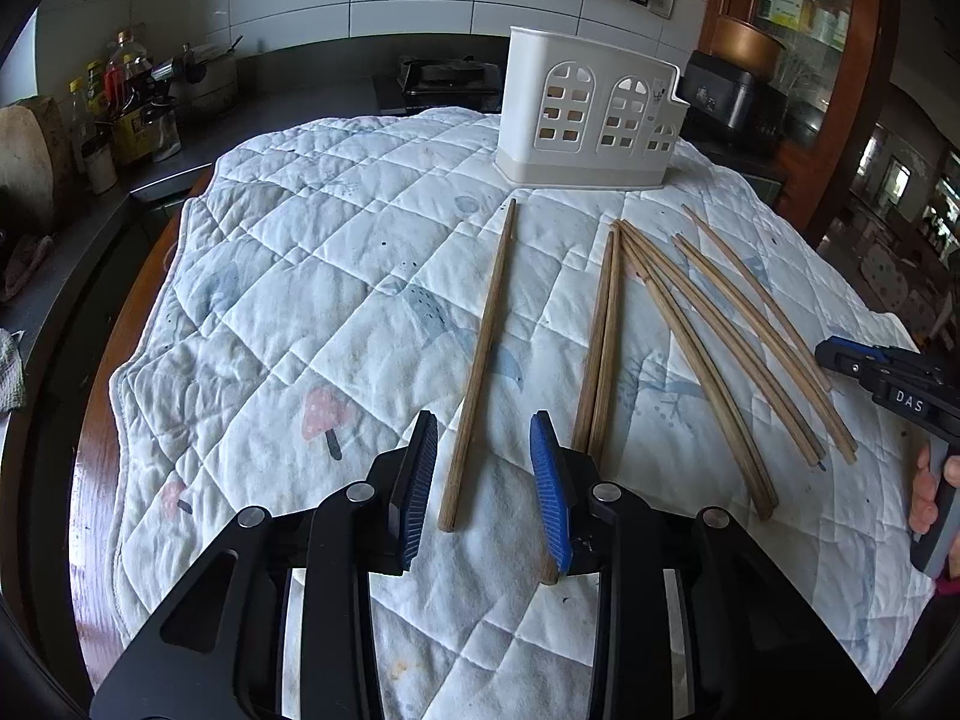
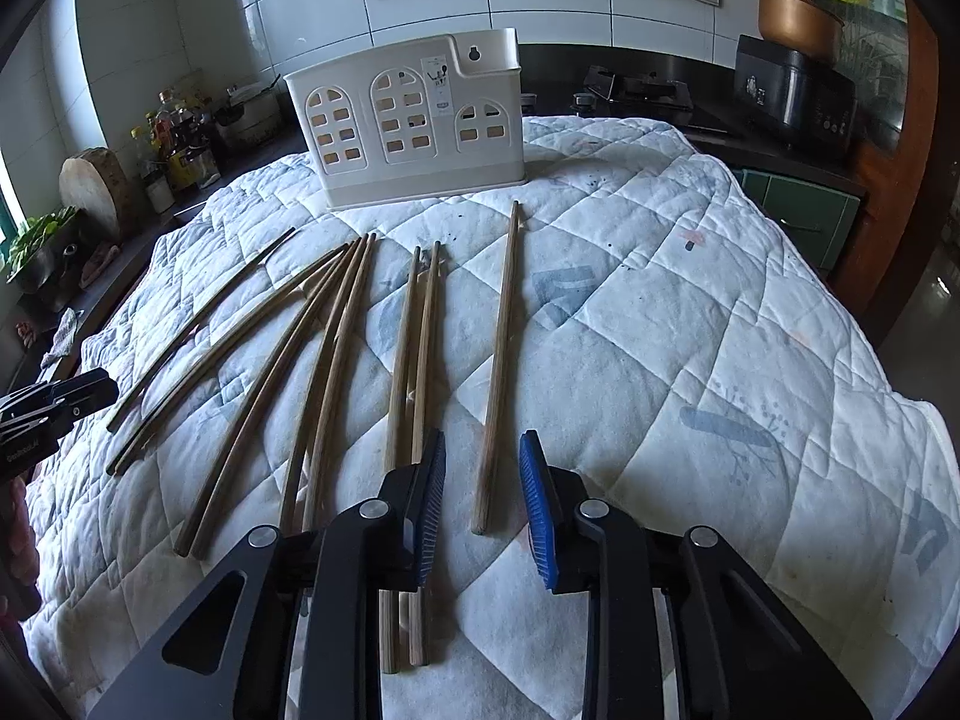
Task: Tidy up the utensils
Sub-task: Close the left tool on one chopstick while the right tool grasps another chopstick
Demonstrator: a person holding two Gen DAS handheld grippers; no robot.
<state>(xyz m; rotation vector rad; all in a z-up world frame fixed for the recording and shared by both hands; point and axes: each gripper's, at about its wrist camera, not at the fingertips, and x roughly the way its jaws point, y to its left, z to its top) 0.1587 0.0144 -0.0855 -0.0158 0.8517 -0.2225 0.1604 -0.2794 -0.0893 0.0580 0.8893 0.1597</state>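
In the left wrist view a white utensil holder (image 1: 591,114) with arched windows stands at the back of a quilted cloth (image 1: 300,276). My left gripper (image 1: 485,426) is open, its blue pads either side of a single wooden chopstick (image 1: 483,348) without touching it. A pair of chopsticks (image 1: 603,336) runs under its right finger. Several more chopsticks (image 1: 720,354) fan out to the right, where the right gripper (image 1: 864,369) hovers. In the right wrist view my right gripper (image 2: 483,438) is open, straddling a lone chopstick (image 2: 501,354). A pair (image 2: 414,354) lies under its left finger, in front of the holder (image 2: 408,120).
The cloth (image 2: 690,330) drapes over a wooden table edge (image 1: 90,450). Behind are bottles (image 1: 126,102), a stove (image 1: 444,75), a black cooker (image 1: 729,96) and a chopping block (image 2: 96,186). A hand (image 1: 927,492) grips the right tool. The left gripper (image 2: 66,396) shows at the left.
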